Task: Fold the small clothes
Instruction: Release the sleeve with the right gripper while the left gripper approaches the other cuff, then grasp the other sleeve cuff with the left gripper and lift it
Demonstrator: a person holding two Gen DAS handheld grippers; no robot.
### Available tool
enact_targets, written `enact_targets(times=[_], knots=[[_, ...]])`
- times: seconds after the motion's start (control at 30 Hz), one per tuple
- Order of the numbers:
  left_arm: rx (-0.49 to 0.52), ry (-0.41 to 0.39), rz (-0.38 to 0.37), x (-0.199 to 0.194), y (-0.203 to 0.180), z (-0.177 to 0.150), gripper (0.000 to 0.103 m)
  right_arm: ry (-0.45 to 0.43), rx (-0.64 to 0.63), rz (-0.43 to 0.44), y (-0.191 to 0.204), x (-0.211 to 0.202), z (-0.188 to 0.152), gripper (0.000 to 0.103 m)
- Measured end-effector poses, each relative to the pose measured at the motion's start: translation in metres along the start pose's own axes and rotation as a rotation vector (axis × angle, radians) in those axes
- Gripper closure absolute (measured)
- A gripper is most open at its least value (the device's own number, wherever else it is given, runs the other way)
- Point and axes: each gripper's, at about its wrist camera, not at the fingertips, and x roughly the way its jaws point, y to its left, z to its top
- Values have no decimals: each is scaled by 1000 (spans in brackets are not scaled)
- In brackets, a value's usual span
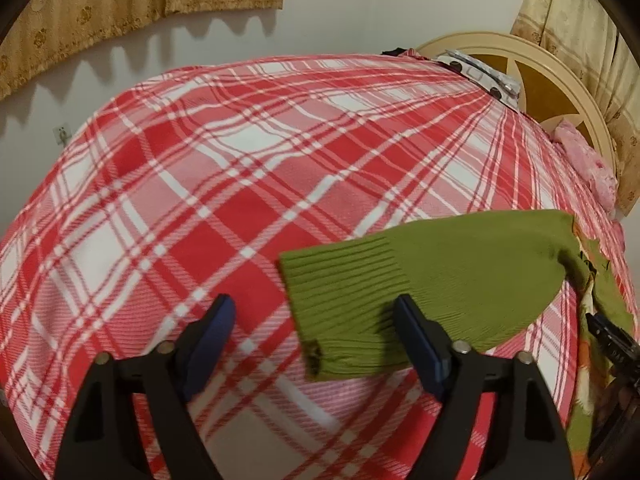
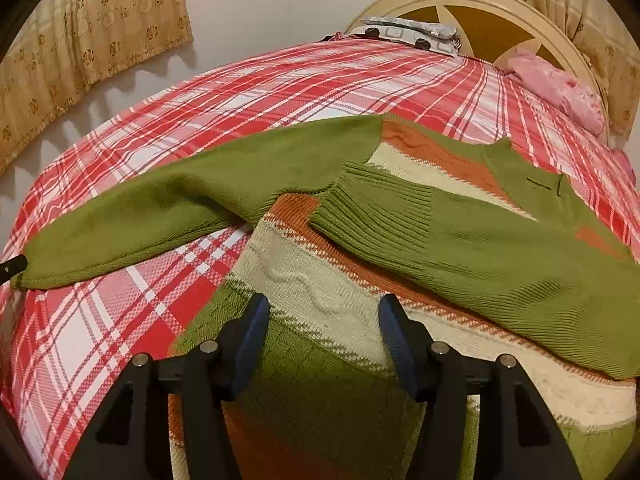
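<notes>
Nearest in the left wrist view, the left gripper [image 1: 316, 344] stands apart and empty, the green sleeve cuff [image 1: 344, 312] lying across its right finger, probably next to fold; in the right wrist view the right gripper [image 2: 324, 344] gapes over the striped sweater [image 2: 320, 264] on the plaid bedspread [image 2: 120, 328]; no readable writing

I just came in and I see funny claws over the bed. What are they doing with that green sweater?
A person is folding a green, cream and orange sweater on the plaid bedspread, with a gripper in each hand. One sleeve already lies folded across its body. The other sleeve stretches out sideways, and the left gripper hangs open at its cuff. The right gripper hangs open over the sweater's body, holding nothing.
</notes>
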Motion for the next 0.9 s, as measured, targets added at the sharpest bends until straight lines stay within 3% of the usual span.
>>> enact_targets(times=[0.1, 0.17, 0.23, 0.3, 0.37, 0.63, 0.9], knots=[[13, -11, 8, 1, -7, -2, 24, -2, 2, -9, -1, 1, -1, 41], [25, -19, 4, 2, -13, -3, 31, -3, 2, -11, 0, 0, -1, 40], [41, -34, 6, 1, -20, -4, 44, -6, -2, -18, 1, 0, -2, 40], [62, -33, -39, 0, -26, -4, 84, -9, -8, -27, 2, 0, -3, 39], [80, -34, -51, -3, -32, -4, 89, -10, -8, -30, 2, 0, -3, 39], [135, -114, -123, -37, -51, 18, 91, -17, 40, 19, -6, -7, -1, 38], [173, -200, -197, -65, -88, 62, 91, -135, 129, 0, -45, -67, -11, 38]])
